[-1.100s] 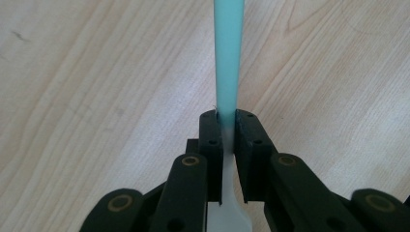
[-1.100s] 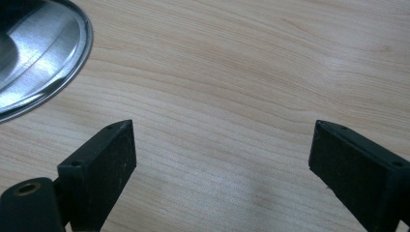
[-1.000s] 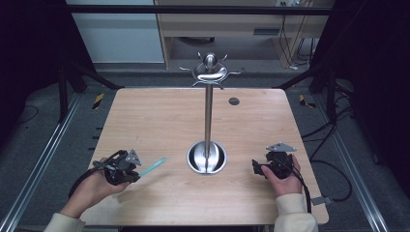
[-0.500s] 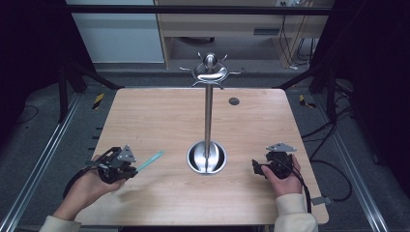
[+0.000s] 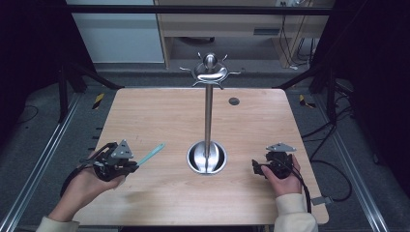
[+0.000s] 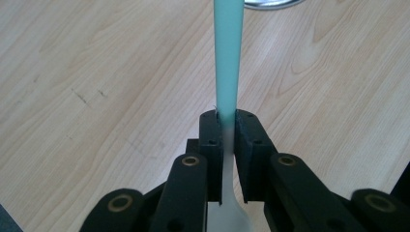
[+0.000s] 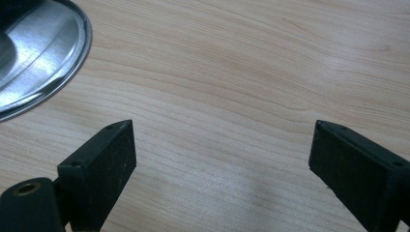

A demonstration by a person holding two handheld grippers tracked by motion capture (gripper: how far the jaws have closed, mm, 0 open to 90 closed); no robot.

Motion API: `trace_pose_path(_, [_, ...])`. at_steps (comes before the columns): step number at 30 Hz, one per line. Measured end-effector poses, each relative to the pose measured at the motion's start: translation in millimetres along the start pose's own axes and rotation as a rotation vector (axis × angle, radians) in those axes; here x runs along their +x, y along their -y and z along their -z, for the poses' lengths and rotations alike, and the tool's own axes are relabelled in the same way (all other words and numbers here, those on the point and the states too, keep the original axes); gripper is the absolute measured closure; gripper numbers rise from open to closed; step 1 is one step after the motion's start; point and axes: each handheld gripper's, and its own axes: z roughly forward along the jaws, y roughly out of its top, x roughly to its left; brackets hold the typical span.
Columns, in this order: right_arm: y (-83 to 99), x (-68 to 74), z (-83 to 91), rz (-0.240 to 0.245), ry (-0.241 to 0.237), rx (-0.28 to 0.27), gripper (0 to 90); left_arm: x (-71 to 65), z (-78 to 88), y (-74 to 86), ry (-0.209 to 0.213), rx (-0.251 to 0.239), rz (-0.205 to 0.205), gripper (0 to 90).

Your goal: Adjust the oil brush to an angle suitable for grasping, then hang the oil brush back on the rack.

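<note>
My left gripper (image 5: 130, 164) (image 6: 226, 125) is shut on a slim pale-teal utensil handle (image 6: 227, 63) (image 5: 151, 153), which sticks out toward the metal stand. The utensil's whitish wider end lies back between the jaws. It is held a little above the tabletop at the front left. A tall chrome stand (image 5: 208, 116) with a round base (image 5: 207, 157) (image 7: 34, 53) and a ring of hooks on top (image 5: 210, 72) rises at the table's middle. My right gripper (image 5: 255, 168) (image 7: 220, 154) rests near the front right, jaws wide open over bare wood.
The wooden table (image 5: 159, 111) has a small dark round hole (image 5: 234, 101) at the back right. Metal frame rails run along both sides, and cables trail off the right edge (image 5: 333, 193).
The left gripper has risen with the teal utensil and drifted slightly left. The right gripper has stayed put.
</note>
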Motion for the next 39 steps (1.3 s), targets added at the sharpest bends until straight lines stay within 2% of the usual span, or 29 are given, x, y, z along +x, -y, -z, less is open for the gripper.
trace_pose_path(4, [-0.1, 0.4, 0.0, 0.001, -0.001, -0.001, 10.1, -0.7, 4.6, -3.4, -0.009, -0.003, -0.008, 82.0])
trace_pose_path(8, [0.0, 0.2, -0.1, 0.0, -0.001, 0.0, 10.1, -0.4, 10.3, -6.6, -0.015, -0.036, 0.001, 82.0])
trace_pose_path(10, [0.1, 0.1, -0.2, 0.0, -0.002, 0.001, 10.1, -0.2, 15.6, -9.4, -0.02, -0.081, 0.017, 82.0])
trace_pose_path(15, [0.0, 0.5, -0.2, -0.002, -0.002, 0.0, 10.1, -0.3, 23.0, -13.0, -0.035, -0.114, 0.015, 82.0])
trace_pose_path(17, [0.1, 0.5, -0.1, -0.001, -0.002, -0.001, 10.1, -0.9, 28.3, -15.3, -0.039, -0.15, 0.022, 82.0])
trace_pose_path(20, [-0.1, 0.6, -0.1, -0.002, -0.003, -0.001, 10.1, -0.8, 32.6, -17.7, -0.047, -0.168, 0.017, 82.0])
trace_pose_path(23, [0.4, -0.2, -0.1, 0.0, -0.002, 0.001, 10.1, -0.4, 40.6, -23.0, -0.056, -0.222, 0.029, 82.0])
trace_pose_path(29, [-0.1, 0.3, 0.6, -0.002, -0.001, -0.003, 10.1, -2.1, 46.5, -28.5, -0.071, -0.266, 0.038, 82.0])
trace_pose_path(39, [0.2, -0.3, 1.0, -0.003, 0.001, -0.003, 10.1, -4.9, 62.9, -41.8, -0.087, -0.348, 0.03, 82.0])
